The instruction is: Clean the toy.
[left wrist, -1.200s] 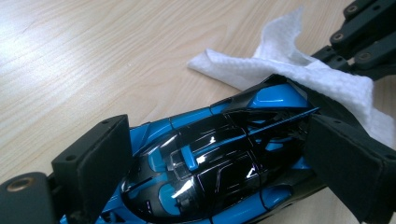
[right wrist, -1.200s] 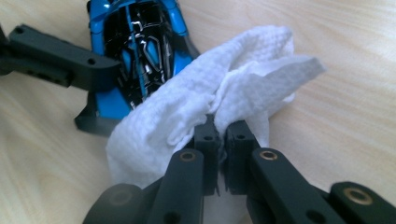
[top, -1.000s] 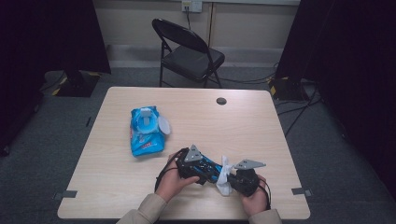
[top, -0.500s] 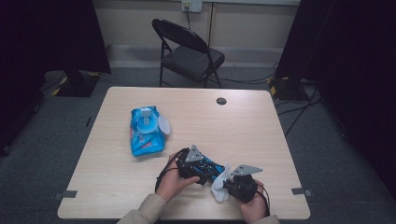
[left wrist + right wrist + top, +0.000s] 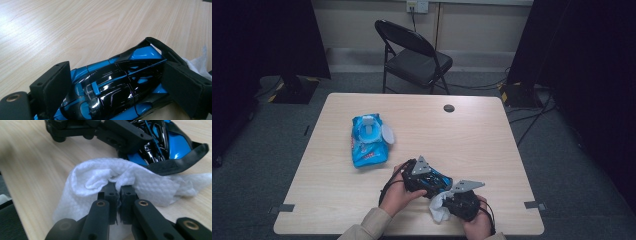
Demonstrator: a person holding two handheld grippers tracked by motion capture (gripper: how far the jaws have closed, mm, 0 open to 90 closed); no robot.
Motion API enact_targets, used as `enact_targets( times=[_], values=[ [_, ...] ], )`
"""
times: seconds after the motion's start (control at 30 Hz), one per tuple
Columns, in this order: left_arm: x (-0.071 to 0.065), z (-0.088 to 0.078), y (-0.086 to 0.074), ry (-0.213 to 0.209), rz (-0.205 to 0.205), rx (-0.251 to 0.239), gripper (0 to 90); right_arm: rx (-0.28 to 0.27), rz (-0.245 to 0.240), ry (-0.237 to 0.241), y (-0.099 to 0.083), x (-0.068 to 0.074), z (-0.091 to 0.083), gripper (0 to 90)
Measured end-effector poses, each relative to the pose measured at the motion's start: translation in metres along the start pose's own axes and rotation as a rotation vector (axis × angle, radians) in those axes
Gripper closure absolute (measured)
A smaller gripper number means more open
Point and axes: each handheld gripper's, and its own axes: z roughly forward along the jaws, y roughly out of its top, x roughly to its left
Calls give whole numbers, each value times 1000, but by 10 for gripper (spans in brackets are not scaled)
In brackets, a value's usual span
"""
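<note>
Toy car, black and blue, sits near the front edge of the desk, clamped across its body by my left gripper; in the left gripper view the pads press its two flanks, so those jaws are closed on it and hold it just off the wood. My right gripper has its jaws pinched fully together on a bunched white wipe; the right gripper view shows the cloth gathered over the fingertips.

What the wiping stroke turns on: in the high view the car lies at about ten o'clock from the wipe, its long axis running from roughly ten to four o'clock, with the spoiler end pointing toward my right hand. The wipe touches or nearly touches that end, so the right hand is the one placed to work along the body while the left holds it steady.

Against the earlier frames, my right hand has slid toward me and a little left, toward seven o'clock, bringing the wipe lower along the car's tail. The left hand and the car have stayed put. The blue pack of wipes, lid open, lies well apart at about ten o'clock, unmoved.
</note>
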Motion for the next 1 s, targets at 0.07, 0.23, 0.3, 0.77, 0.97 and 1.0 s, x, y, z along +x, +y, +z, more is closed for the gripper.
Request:
enact_targets(
  times=[0.07, 0.23, 0.3, 0.77, 0.97, 1.0],
  values=[
    [0, 0, 0, -1, -1, -1, 90, -2, -11, 16, -1, 0, -1, 867],
    [0, 1, 0, -3, -3, -2, 90, -13, -46, 25, 2, 6, -9, 867],
    [0, 0, 0, -3, -3, -2, 90, -24, -38, 29, 4, 5, -14, 867],
    [1, 1, 0, -8, -3, -6, 90, -133, 102, -92, 8, -48, -60, 865],
    [1, 1, 0, -10, -2, -7, 90, -115, 138, -173, 7, -68, -58, 862],
    [1, 1, 0, -10, -2, -7, 90, -104, 141, -185, 6, -71, -56, 862]
  ],
)
